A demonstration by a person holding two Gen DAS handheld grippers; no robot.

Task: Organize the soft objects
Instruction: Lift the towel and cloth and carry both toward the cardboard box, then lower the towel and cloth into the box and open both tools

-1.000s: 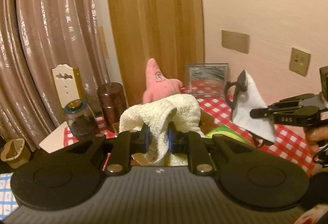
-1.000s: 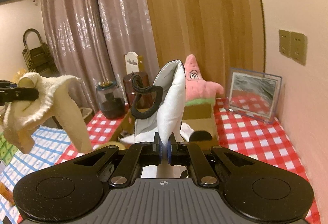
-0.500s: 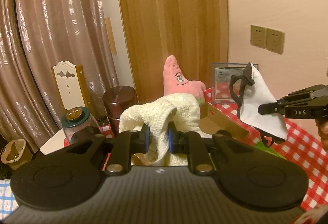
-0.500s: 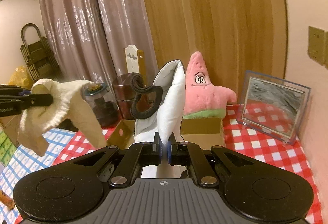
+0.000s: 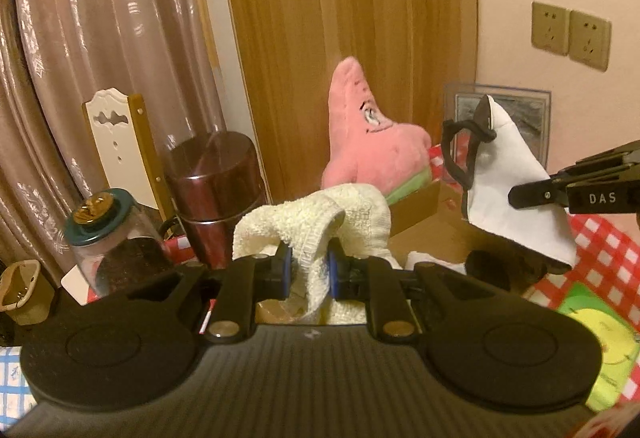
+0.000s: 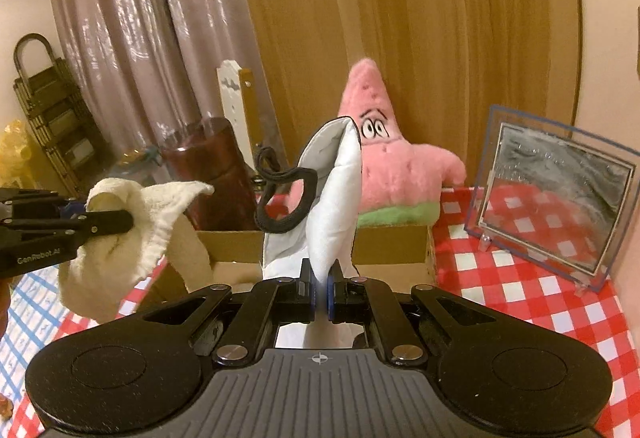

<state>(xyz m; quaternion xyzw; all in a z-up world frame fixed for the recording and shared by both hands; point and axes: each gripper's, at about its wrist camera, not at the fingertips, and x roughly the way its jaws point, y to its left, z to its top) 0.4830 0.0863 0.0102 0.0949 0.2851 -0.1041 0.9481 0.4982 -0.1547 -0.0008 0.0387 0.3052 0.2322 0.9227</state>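
left claw (image 5: 308, 270) pinches cream towel (image 5: 320, 222) — right claw (image 6: 319, 292) pinches white mask (image 6: 332, 205).

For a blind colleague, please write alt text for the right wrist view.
The right gripper pinches a white sleep mask with a black strap above an open cardboard box. The left gripper holds a cream towel; a pink star plush sits behind the box.
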